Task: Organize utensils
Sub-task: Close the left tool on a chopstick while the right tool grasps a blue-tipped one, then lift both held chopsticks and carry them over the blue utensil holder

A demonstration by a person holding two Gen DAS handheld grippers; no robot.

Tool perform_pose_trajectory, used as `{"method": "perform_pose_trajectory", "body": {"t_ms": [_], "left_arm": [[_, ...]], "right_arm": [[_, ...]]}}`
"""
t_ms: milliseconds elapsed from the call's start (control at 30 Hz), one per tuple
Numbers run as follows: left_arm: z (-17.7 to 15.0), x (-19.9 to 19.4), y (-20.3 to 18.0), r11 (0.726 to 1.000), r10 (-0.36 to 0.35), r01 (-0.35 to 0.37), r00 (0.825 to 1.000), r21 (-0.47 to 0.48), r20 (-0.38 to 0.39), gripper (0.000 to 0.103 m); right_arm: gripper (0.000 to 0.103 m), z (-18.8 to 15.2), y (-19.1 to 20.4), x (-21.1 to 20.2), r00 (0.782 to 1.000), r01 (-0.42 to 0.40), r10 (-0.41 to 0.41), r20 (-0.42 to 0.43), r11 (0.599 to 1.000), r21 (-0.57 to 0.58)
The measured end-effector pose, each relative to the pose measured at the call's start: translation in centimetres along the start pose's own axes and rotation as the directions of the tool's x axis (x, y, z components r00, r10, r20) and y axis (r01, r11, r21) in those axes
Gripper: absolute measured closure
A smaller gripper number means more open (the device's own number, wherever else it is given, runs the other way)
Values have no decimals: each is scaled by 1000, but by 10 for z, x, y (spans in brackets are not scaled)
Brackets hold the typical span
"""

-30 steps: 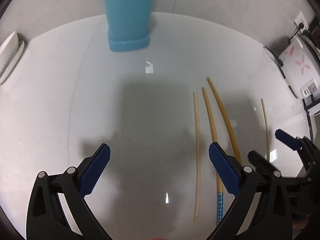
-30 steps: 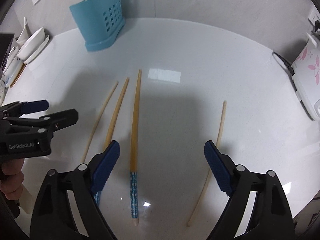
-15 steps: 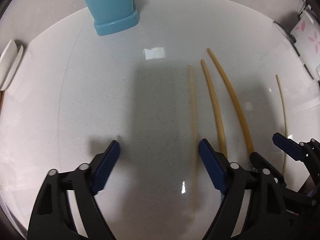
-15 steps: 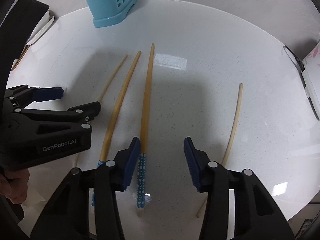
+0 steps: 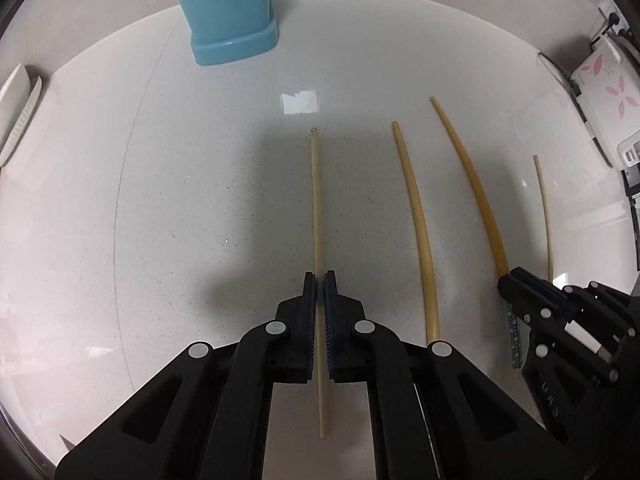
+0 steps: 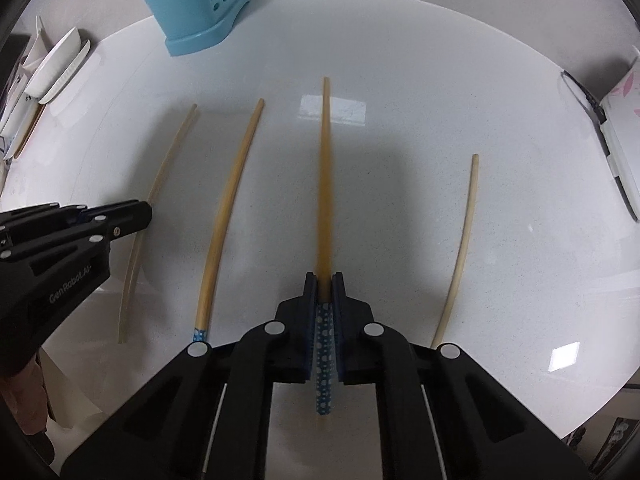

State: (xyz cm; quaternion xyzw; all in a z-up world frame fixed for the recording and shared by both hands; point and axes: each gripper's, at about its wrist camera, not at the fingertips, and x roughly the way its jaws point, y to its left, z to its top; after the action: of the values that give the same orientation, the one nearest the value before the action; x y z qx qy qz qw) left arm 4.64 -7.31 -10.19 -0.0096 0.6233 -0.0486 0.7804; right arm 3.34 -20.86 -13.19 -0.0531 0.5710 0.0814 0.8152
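The left gripper [image 5: 319,280] has its jaws clamped on a thin pale chopstick [image 5: 317,200], the blue pads pressed against either side of it towards its near end, while the right gripper [image 6: 325,280] is closing its jaws on a thicker chopstick with a blue dotted handle [image 6: 326,184], which sits between the pads at the point where the dotted grip meets bare wood. In each wrist view the held stick runs straight out from the jaws, its long axis in line with the fingers and its far tip aimed away across the white table [image 5: 200,220]; both grippers point steeply down at the surface, and whether either stick has left it cannot be told. Two more lie unheld: a second blue-handled chopstick [image 6: 228,216] between the two grippers, and another pale chopstick [image 6: 464,240] off to the right gripper's far side, nearer that hand. The blue utensil holder [image 6: 196,4] stands upright at the far edge, well apart from all four sticks and on the left gripper's side; judged from that, the left hand has the shorter carry. White dishes [image 6: 60,68] rest at the left rim.
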Motion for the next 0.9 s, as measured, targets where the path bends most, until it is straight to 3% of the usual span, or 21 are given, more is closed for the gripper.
{"method": "perform_pose_trajectory", "body": {"t_ms": [433,900], "left_arm": [[-4,-36,24,999,-21,23,997,-26,75,100],[13,-81,34,999,-13,22,984,-48,180,100]], "right_arm": [[96,-11,-21,-39,995,-35,32,93,999,26],[96,17,-12,-67,975,-84,74,210,996,38]]}}
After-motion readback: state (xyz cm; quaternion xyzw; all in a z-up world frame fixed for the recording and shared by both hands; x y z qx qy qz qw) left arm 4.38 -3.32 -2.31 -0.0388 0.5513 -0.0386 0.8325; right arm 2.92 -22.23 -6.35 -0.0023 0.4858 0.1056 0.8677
